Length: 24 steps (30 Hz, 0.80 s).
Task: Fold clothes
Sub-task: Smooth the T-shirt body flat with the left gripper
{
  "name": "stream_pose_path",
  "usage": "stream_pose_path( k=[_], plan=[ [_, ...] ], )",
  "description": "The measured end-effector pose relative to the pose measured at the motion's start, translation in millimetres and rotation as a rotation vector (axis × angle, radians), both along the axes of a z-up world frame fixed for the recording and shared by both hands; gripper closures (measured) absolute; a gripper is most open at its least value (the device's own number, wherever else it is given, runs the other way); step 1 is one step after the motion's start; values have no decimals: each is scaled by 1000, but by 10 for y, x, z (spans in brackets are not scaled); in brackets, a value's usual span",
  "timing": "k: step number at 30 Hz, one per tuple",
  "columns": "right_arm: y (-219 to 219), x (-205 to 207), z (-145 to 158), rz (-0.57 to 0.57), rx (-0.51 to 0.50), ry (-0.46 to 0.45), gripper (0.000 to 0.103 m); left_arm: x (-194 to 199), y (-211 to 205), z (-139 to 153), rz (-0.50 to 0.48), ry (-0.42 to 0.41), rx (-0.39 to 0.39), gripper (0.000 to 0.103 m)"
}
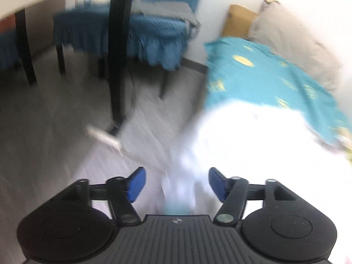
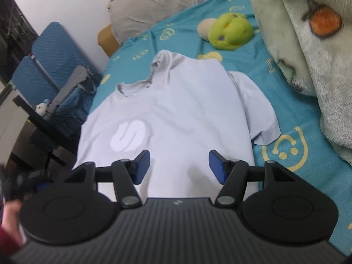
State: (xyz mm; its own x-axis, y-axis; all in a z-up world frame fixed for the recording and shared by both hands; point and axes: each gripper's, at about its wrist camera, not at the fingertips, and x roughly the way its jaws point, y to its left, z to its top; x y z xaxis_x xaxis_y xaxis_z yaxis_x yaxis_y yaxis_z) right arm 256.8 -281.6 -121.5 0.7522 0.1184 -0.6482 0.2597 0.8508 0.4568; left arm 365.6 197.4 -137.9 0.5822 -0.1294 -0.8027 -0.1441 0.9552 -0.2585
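Observation:
A pale grey T-shirt (image 2: 176,114) with a white logo lies spread face up on the teal bedsheet (image 2: 286,114), its left side hanging over the bed's edge. My right gripper (image 2: 178,165) is open above the shirt's lower part, its blue pads apart and empty. In the blurred left wrist view the same shirt (image 1: 242,145) shows as a bright white mass at the bed's edge. My left gripper (image 1: 177,183) is open, with a hanging fold of the shirt between its blue pads, not clamped.
A green plush toy (image 2: 231,30), a grey pillow (image 2: 158,6) and a fluffy blanket (image 2: 308,44) lie on the bed. Blue chairs (image 1: 132,33), black table legs (image 1: 116,61) and grey floor (image 1: 55,121) are left of the bed.

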Motion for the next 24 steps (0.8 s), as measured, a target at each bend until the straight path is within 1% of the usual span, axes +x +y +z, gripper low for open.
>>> stream_pose_path(
  k=[3,5,6,9,11,13,14,15,16,17,18,20,21,22,24],
  plan=[
    [-37,-129,98,-5,16,-27,40,-683,35,32,-46,118,-82,28],
    [-73,-232,144,-12,25,-38,40,-1068,24,-1,-80,217,-118,27],
    [-89,-285,163,-15,28,-43,40,-1227,11,-32,-80,283,-120,27],
    [-126,-441,209,-27,22,-51,40,-1529,-48,-91,-55,457,-119,30],
    [-154,-537,230,-37,20,-52,40,-1640,-124,-66,-56,506,-66,30],
    [-192,-619,233,-50,32,-48,40,-1698,-202,-27,-88,538,-13,30],
    [-204,-651,229,-52,35,-45,40,-1718,-218,-17,-96,552,3,31],
    [-216,-682,224,-55,39,-43,40,-1741,-229,-23,-95,575,11,33],
    [-228,-713,219,-57,42,-41,40,-1757,-270,8,-106,586,20,41],
    [-237,-740,217,-59,42,-39,40,-1767,-323,57,-124,591,30,44],
    [-230,-753,223,-58,31,-40,40,-1778,-376,105,-142,596,39,52],
    [-201,-765,236,-51,3,-41,40,-1799,-482,202,-177,606,59,69],
    [-191,-771,239,-48,-4,-43,40,-1810,-535,251,-195,611,68,92],
    [-182,-777,241,-45,-9,-44,40,-1821,-588,299,-213,615,78,101],
    [-174,-778,247,-40,-9,-47,40,-1842,-694,396,-249,625,97,102]
  ],
)
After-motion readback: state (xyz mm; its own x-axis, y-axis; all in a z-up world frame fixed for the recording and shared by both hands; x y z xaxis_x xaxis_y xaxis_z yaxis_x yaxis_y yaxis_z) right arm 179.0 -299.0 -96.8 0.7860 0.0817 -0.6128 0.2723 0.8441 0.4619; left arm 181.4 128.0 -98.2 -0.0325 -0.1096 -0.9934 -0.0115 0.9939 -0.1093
